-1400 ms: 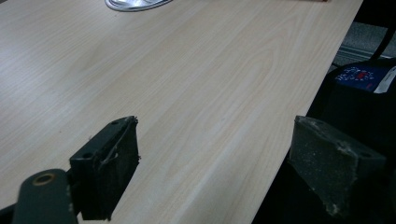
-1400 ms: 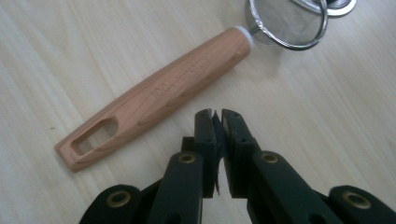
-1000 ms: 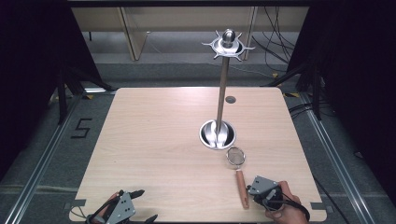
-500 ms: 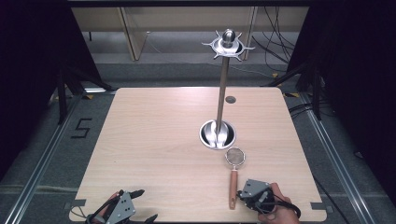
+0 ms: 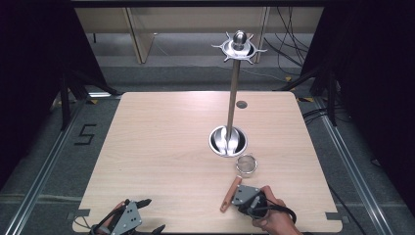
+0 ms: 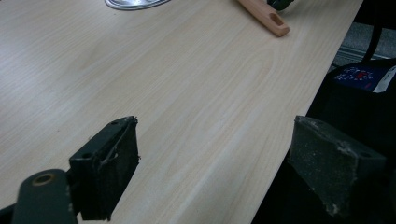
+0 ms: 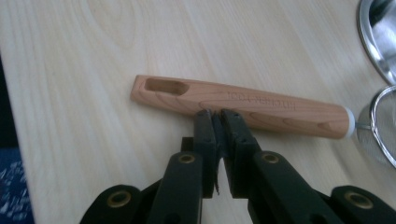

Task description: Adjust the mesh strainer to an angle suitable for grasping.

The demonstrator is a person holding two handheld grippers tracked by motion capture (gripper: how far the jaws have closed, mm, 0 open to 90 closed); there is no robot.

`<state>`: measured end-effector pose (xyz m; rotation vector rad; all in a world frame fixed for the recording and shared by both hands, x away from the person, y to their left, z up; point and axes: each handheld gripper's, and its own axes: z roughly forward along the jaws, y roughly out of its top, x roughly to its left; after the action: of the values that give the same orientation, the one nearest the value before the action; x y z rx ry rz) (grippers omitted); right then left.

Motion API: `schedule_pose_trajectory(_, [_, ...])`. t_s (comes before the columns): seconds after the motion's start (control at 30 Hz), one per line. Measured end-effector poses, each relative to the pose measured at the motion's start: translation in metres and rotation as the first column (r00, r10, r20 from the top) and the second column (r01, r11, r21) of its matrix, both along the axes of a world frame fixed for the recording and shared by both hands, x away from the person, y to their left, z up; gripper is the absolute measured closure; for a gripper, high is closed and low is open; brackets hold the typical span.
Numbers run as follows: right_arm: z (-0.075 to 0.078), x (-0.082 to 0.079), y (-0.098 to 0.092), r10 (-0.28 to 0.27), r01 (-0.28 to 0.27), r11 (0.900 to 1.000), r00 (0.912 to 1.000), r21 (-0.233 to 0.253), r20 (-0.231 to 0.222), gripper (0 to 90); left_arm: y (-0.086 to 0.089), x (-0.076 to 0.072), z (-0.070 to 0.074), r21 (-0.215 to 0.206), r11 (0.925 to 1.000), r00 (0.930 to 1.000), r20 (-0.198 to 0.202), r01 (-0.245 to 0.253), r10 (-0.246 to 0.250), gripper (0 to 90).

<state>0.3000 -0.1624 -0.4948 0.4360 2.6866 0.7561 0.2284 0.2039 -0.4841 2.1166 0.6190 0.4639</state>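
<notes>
A small mesh strainer [image 5: 246, 165] with a wooden handle [image 5: 230, 194] lies flat on the table near the front edge. My right gripper [image 5: 238, 197] is shut, and its tips touch the side of the handle [image 7: 243, 105] about midway along; nothing is between the jaws [image 7: 216, 113]. The strainer's wire rim [image 7: 380, 126] shows at the right in the right gripper view. My left gripper [image 5: 150, 215] rests at the front left edge of the table, open and holding nothing [image 6: 215, 154]. One of its jaws hangs past the table edge.
A tall metal stand rises from a round shiny base [image 5: 228, 140] in the middle of the table to a spoked top [image 5: 239, 45]. A small dark disc [image 5: 241, 104] sits behind it. A person's hand [image 5: 274, 223] holds the right gripper.
My right gripper has moved left along the front edge, and the near end of the strainer's handle has swung left with it. The left gripper has stayed put.
</notes>
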Motion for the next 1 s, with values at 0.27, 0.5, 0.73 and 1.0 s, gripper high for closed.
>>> schedule_pose_trajectory(0.27, [-0.001, 0.012, 0.03, 0.02, -0.02, 1.0, 0.9998, -0.019, -0.004, 84.3, 0.001, 0.0, 0.0, -0.006, 1.0, 1.0, -0.004, -0.003, 0.003, 15.1])
schedule_pose_trajectory(0.5, [-0.002, 0.024, 0.048, 0.056, -0.054, 0.998, 0.9977, -0.041, 0.038, 83.9, 0.0, 0.0, -0.001, -0.01, 0.9999, 1.0, -0.003, -0.005, 0.005, 15.1])
schedule_pose_trajectory(0.73, [-0.004, 0.034, 0.056, 0.052, -0.051, 0.998, 0.9983, -0.034, 0.027, 83.4, 0.001, -0.001, 0.0, -0.007, 1.0, 1.0, -0.006, -0.004, 0.004, 15.1])
schedule_pose_trajectory(1.0, [0.01, 0.038, 0.051, 0.052, -0.053, 0.998, 0.9985, 0.044, 0.014, 65.1, 0.001, -0.001, 0.0, -0.01, 0.9999, 1.0, -0.007, -0.001, 0.001, 15.1])
